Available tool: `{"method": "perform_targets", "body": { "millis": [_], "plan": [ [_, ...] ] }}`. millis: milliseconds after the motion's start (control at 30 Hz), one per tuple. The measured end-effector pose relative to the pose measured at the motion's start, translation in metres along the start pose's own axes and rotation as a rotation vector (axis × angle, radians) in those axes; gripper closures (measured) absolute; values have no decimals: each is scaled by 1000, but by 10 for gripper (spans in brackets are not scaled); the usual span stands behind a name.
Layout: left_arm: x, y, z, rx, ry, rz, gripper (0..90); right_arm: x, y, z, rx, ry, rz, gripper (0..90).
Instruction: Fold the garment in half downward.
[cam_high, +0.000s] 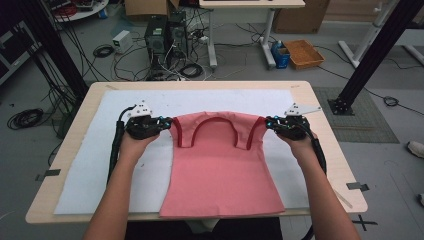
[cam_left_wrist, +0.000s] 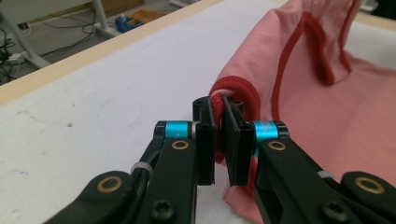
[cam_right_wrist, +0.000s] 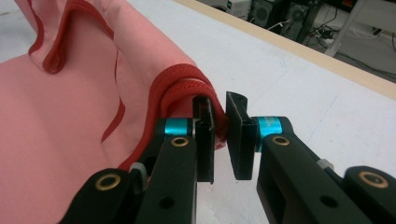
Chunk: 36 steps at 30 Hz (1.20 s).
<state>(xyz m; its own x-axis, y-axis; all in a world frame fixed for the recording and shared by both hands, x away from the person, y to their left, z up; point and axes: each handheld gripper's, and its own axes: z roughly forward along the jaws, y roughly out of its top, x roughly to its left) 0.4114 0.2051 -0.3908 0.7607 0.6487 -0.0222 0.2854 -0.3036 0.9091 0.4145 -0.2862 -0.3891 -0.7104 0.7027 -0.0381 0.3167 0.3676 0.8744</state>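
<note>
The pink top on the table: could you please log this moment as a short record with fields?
garment: pink top with red trim, hem toward the person, neckline away
surface: white mat on a wooden table
left tongs: shut on the red-trimmed edge at the top's left shoulder
right tongs: shut on the red-trimmed edge at its right shoulder
shoulders: pulled up off the mat
lower part: lying flat, hem at the near table edge

Grey floor w/ cables, PC towers, orange tray.
</note>
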Motion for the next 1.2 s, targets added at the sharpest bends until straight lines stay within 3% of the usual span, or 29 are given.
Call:
{"method": "perform_targets", "body": {
  "millis": [467, 633, 800, 900, 1200],
  "plan": [
    [-21, -16, -19, -30, -53, 38, 836, 21, -17, -28, -47, 39, -63, 813],
    [-35, -26, -26, -14, -81, 68, 833, 34, -26, -38, -46, 53, -91, 807],
    [-51, -39, -35, -11, -117, 72, 830, 48, -40, -47, -46, 70, -101, 792],
    [-63, -49, -39, 15, -141, 90, 830, 58, -51, -55, -49, 65, -115, 788],
    [-82, -75, -40, 63, -163, 96, 829, 81, -84, -60, 39, 81, -159, 773]
  ]
}}
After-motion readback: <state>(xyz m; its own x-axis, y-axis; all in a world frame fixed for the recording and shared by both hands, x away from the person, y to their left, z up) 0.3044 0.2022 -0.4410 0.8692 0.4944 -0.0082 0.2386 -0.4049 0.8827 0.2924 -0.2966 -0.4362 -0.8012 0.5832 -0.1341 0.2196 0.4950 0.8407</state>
